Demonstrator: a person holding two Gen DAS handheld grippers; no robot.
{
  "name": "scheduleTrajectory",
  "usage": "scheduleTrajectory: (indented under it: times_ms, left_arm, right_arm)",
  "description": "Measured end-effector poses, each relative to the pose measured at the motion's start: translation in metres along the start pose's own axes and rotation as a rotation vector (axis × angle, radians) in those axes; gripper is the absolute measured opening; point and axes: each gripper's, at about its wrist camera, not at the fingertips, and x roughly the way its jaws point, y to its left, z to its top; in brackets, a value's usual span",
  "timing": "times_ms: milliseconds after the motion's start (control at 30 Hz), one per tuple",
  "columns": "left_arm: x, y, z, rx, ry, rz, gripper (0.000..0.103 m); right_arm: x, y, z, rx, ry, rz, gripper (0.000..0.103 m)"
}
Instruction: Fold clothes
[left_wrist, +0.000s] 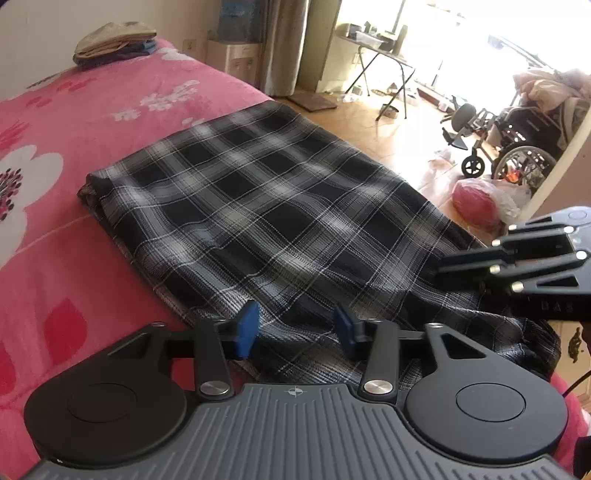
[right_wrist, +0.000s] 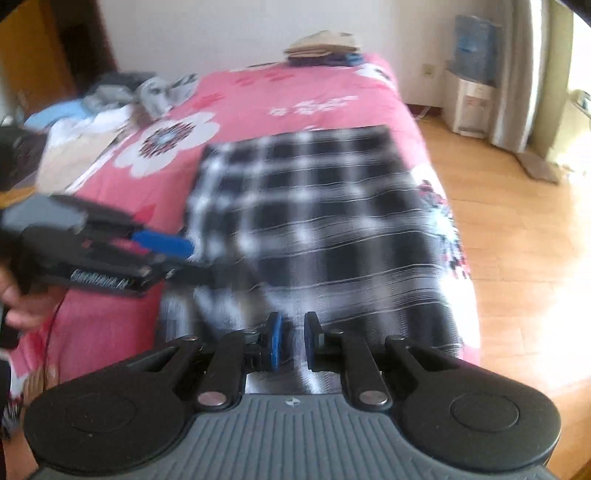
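Left gripper (left_wrist: 295, 328) over plaid garment (left_wrist: 258, 206)

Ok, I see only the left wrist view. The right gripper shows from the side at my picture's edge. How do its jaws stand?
Observer: The right gripper has its blue pads close together, with a narrow gap. The picture is blurred, so I cannot tell if they pinch the plaid garment.
Operator: Are more clothes waiting?
Observer: Yes, a loose pile of clothes lies at the bed's far left, beyond the left gripper.
Operator: Does the garment hang over the bed's right side?
Observer: No, a strip of the flowered cover shows beside it.
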Motion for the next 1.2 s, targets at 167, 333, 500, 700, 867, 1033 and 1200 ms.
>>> scheduleTrajectory:
  times_ms: [167,333,500,700,867,1033,1200]
  left_arm:
    - [0.0,-0.004,-0.003,-0.001,0.023,0.036,0.065]
    - [-0.003,-0.007,-0.001,-0.029,0.028,0.027,0.075]
    - [-0.012,-0.008,0.003,-0.031,-0.022,0.039,0.097]
    - [-0.015,-0.01,0.007,-0.019,-0.04,0.045,0.1]
    - [-0.015,-0.01,0.008,-0.033,-0.033,0.04,0.102]
    - [-0.017,-0.012,0.009,-0.038,-0.029,0.045,0.103]
    - [-0.017,-0.013,0.009,-0.056,-0.018,0.038,0.103]
  right_arm:
    - [-0.001,0.005,0.01,-0.052,-0.037,-0.064,0.015]
    - [-0.003,0.008,0.023,-0.04,-0.075,-0.066,0.015]
    - [-0.008,0.01,0.032,-0.017,-0.102,-0.061,0.015]
    - [-0.011,0.016,0.038,-0.006,-0.109,-0.053,0.015]
    - [-0.011,0.017,0.04,0.006,-0.103,-0.057,0.015]
    - [-0.012,0.015,0.041,0.038,-0.099,-0.054,0.016]
    - [-0.011,0.016,0.041,0.053,-0.095,-0.047,0.02]
